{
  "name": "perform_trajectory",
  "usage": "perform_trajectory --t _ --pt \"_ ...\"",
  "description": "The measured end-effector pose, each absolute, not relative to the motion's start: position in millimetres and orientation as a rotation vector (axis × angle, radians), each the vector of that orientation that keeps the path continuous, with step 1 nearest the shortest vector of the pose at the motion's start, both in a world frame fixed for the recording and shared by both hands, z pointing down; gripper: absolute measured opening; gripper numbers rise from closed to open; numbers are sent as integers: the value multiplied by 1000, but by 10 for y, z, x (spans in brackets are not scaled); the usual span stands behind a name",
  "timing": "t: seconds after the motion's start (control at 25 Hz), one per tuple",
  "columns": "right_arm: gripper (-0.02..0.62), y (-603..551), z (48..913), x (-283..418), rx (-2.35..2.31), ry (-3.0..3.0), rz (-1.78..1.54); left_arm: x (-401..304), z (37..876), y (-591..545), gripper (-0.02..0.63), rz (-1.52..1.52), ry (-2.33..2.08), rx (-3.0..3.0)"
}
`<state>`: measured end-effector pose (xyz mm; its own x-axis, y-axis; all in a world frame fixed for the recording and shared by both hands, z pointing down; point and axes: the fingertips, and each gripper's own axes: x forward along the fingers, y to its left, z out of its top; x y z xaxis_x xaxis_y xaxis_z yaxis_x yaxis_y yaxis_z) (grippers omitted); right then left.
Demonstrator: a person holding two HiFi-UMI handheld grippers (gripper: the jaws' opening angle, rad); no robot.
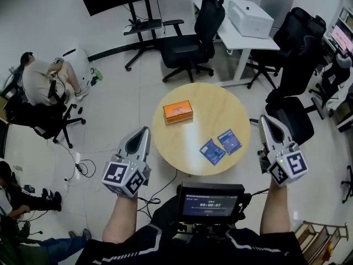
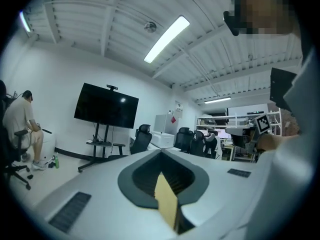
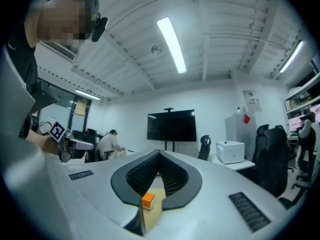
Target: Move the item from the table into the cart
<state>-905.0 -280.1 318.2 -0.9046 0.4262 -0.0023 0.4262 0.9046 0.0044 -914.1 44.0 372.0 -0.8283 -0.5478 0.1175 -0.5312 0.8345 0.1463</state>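
An orange box [image 1: 177, 111] lies on the far left part of a round wooden table [image 1: 220, 106]. Two blue packets [image 1: 212, 150] [image 1: 229, 141] lie near the table's front edge. My left gripper [image 1: 145, 130] is held left of the table, apart from it, its jaws shut with nothing in them. My right gripper [image 1: 263, 119] hangs just off the table's right edge, also shut and empty. In the right gripper view the closed jaws [image 3: 159, 153] frame a sliver of table and the orange box [image 3: 147, 200]. The left gripper view shows only its closed jaws [image 2: 161, 153] and a strip of tabletop.
Black office chairs [image 1: 190, 43] and a white desk with a printer [image 1: 251, 16] stand beyond the table. A TV stand [image 1: 144, 24] is at the back. A seated person [image 1: 38, 81] is at far left, and cables [image 1: 83, 167] trail on the floor. No cart shows.
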Motion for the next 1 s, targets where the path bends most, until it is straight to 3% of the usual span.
perform_trajectory --t 0.2,0.28,0.4,0.44,0.64,0.72,0.92,1.0 --pt "26 -2070 3729 -10235 982 3080 117 -9888 4076 768 17 -167 -2896 644" --pt "87 -1834 3954 -10625 1137 3080 158 -10130 4192 798 17 -194 -2886 558" --pt "110 -1589 4290 -11081 1352 3054 236 -10408 4393 765 17 -206 -2855 460" --pt "163 -1534 4408 -11208 1427 3038 270 -10478 4447 734 17 -202 -2859 425" --pt "197 -1291 4905 -11627 1665 2970 386 -10736 4782 692 17 -215 -2852 312" --pt "248 -1154 4966 -11783 1696 2965 389 -10857 4859 764 17 -221 -2838 311" --pt "249 -795 5136 -12101 1781 2956 464 -11106 5113 1037 17 -242 -2788 289" --pt "299 -652 5264 -12202 1855 2946 521 -11202 5248 1099 17 -257 -2759 301"
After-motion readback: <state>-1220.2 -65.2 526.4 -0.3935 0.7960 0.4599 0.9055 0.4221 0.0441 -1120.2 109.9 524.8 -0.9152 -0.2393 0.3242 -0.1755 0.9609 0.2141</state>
